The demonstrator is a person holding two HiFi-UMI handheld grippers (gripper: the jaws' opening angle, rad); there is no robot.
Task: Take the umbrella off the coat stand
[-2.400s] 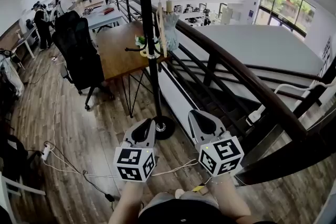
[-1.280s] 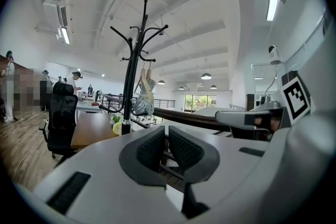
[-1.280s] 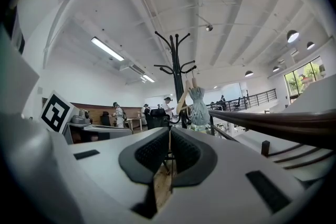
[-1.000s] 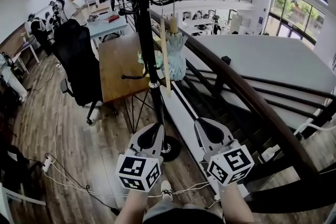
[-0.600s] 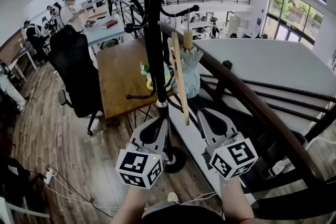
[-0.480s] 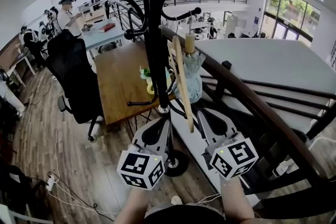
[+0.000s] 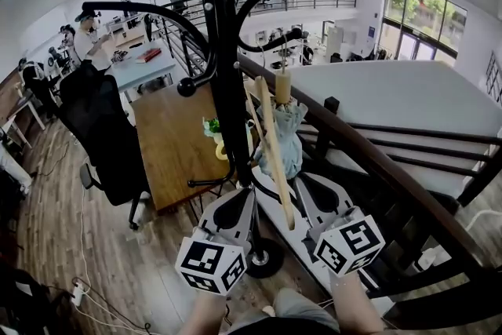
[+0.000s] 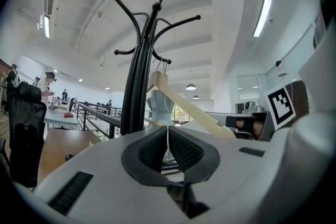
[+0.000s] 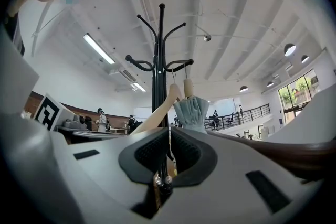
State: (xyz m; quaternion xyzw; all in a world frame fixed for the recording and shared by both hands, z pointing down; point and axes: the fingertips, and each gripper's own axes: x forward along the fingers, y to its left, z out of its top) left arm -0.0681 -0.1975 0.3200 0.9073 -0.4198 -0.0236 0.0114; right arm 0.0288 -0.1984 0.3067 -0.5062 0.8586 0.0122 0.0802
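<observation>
The black coat stand (image 7: 220, 67) rises right in front of me, its round base (image 7: 267, 257) on the wood floor. A folded pale blue umbrella (image 7: 283, 139) with a tan handle hangs from one of its hooks, beside a wooden hanger (image 7: 274, 157). My left gripper (image 7: 239, 197) is low by the pole, shut and empty. My right gripper (image 7: 311, 186) sits just below the umbrella, also shut and empty. In the left gripper view the stand (image 8: 137, 76) and umbrella (image 8: 159, 105) stand ahead of the gripper (image 8: 168, 136). The right gripper view shows the umbrella (image 9: 191, 110) just above the gripper (image 9: 169, 136).
A dark curved stair railing (image 7: 376, 161) runs past the stand on the right. Left of the stand are a wooden table (image 7: 169, 133) and a black office chair (image 7: 102, 137). People (image 7: 85, 35) work at desks far back left.
The stand and umbrella have come much closer and larger in view. Both grippers have moved forward toward the stand and a little up, still shut.
</observation>
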